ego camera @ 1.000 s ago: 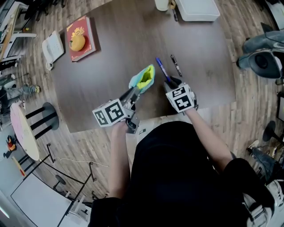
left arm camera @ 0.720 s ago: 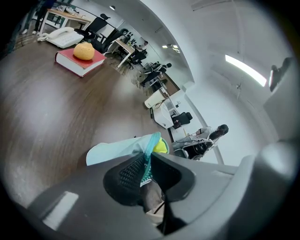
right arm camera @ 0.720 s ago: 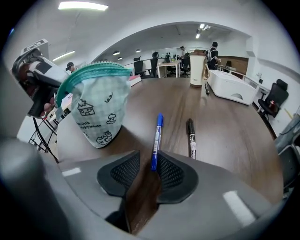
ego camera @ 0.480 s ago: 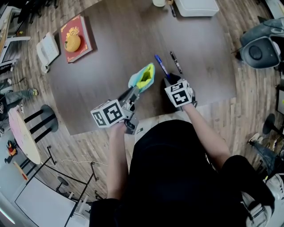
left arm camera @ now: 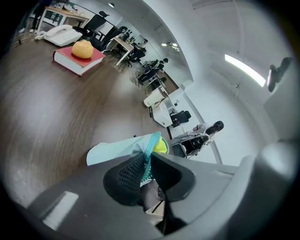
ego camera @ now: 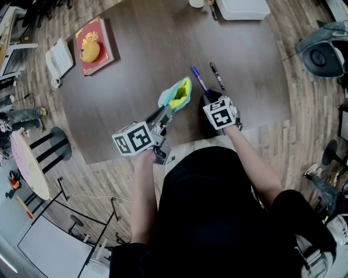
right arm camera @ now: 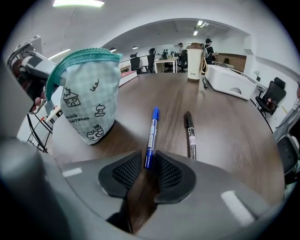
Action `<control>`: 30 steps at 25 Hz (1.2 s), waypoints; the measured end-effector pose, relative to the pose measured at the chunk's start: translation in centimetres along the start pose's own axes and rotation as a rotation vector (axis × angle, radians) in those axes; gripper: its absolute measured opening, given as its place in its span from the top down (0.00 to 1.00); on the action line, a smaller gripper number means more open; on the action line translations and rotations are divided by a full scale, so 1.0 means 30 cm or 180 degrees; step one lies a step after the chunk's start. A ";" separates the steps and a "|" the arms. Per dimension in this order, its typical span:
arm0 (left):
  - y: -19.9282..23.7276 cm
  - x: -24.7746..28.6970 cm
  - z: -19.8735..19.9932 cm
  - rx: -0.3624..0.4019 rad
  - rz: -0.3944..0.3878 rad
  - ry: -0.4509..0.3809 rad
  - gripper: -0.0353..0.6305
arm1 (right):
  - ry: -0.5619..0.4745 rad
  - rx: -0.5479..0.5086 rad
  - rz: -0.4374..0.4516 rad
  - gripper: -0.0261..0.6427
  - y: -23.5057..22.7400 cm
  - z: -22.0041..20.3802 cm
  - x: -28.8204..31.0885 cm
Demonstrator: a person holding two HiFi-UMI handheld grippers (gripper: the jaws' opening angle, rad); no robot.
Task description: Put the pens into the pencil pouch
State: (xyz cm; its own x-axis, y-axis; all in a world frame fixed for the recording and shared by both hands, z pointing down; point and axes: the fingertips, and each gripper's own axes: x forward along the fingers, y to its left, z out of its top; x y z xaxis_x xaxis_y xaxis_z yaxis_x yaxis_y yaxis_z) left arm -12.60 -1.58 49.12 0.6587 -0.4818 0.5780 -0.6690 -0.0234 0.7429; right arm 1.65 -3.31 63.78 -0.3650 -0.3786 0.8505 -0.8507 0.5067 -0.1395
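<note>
A dark wooden table (ego camera: 125, 103) spreads out beneath both hand-held grippers, worked by a person in a black top (ego camera: 217, 212) who leans over its near edge. Far beyond the right gripper (right arm camera: 148, 154), at the table's opposite edge, sits a white rectangular box (ego camera: 243, 8) with a cream lidded tumbler (right arm camera: 193, 55) just beside it. Well off beyond the left gripper (left arm camera: 148, 158) and to its left lies a red book (ego camera: 103, 38) with a yellow-orange round object (ego camera: 89, 52) resting on its cover, and a white desk phone (ego camera: 58, 61) sits just past the book at the table's rim. The pencil pouch (right arm camera: 89, 103), pale mint fabric printed with small cartoon drawings, trimmed with a teal zipper and lined in yellow, is clamped by its edge in the left gripper, whose jaws are pinched together on the fabric beside the zipper; the pouch is propped with its mouth raised, to the left of the right gripper and just ahead of it. The right gripper points steeply down at the table, its jaws apart and just now closing, with the near end of the blue pen (right arm camera: 151, 129) lying between the pads, which do not yet press on it. The pen lies flat on the wood, reaching away from the jaws. The black pen (right arm camera: 190, 133) lies just right of it, roughly parallel, outside the jaws.
</note>
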 end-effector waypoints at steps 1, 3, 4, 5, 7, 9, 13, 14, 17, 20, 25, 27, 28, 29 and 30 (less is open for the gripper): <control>0.001 -0.001 -0.001 0.0001 0.0002 -0.0003 0.88 | 0.0002 -0.0001 -0.0001 0.82 0.000 0.000 0.002; 0.004 -0.005 -0.002 -0.0001 0.0006 -0.0015 0.88 | 0.0006 -0.0017 -0.0041 0.84 -0.009 0.000 0.005; 0.004 -0.007 -0.003 -0.0004 0.0008 -0.0024 0.88 | 0.0009 -0.0024 -0.0054 0.86 -0.012 0.001 0.007; 0.005 -0.009 -0.004 -0.0008 0.0009 -0.0032 0.88 | 0.0009 -0.0028 -0.0052 0.88 -0.012 0.001 0.008; 0.003 -0.012 -0.009 -0.0014 0.0014 -0.0048 0.88 | 0.0001 -0.0045 -0.0033 0.89 -0.010 0.000 0.006; -0.002 -0.016 -0.014 -0.0020 0.0020 -0.0062 0.88 | -0.0010 -0.0070 -0.0021 0.89 -0.008 0.001 0.002; -0.004 -0.019 -0.017 -0.0030 0.0033 -0.0100 0.88 | -0.0021 -0.0124 -0.0042 0.89 -0.016 0.005 0.005; -0.004 -0.020 -0.018 -0.0035 0.0036 -0.0109 0.88 | -0.0008 -0.0128 -0.0041 0.89 -0.017 0.002 0.006; -0.002 -0.025 -0.019 -0.0044 0.0043 -0.0139 0.88 | 0.0026 -0.0133 -0.0025 0.89 -0.017 -0.003 0.007; -0.004 -0.029 -0.022 -0.0053 0.0052 -0.0176 0.88 | 0.0026 -0.0143 0.0017 0.89 -0.014 -0.004 -0.005; -0.010 -0.026 -0.019 -0.0057 0.0073 -0.0225 0.88 | -0.0009 -0.0145 0.0081 0.89 -0.020 0.008 -0.036; -0.017 -0.023 -0.024 -0.0061 0.0076 -0.0242 0.88 | -0.0024 -0.0136 0.0116 0.89 -0.022 0.009 -0.052; -0.022 -0.021 -0.028 -0.0062 0.0077 -0.0251 0.88 | -0.0034 -0.0133 0.0141 0.89 -0.021 0.011 -0.062; -0.026 -0.020 -0.031 -0.0062 0.0077 -0.0259 0.88 | -0.0051 -0.0137 0.0149 0.89 -0.024 0.014 -0.070; -0.028 -0.018 -0.032 -0.0063 0.0076 -0.0266 0.88 | -0.0074 -0.0143 0.0140 0.89 -0.031 0.018 -0.077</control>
State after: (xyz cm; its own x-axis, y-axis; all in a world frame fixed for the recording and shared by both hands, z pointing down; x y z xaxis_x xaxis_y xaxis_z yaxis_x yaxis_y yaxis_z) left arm -12.07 -0.47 48.52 0.6110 -0.5533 0.5662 -0.6768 0.0060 0.7362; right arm 3.09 -3.33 61.68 -0.4107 -0.3728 0.8321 -0.8160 0.5574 -0.1531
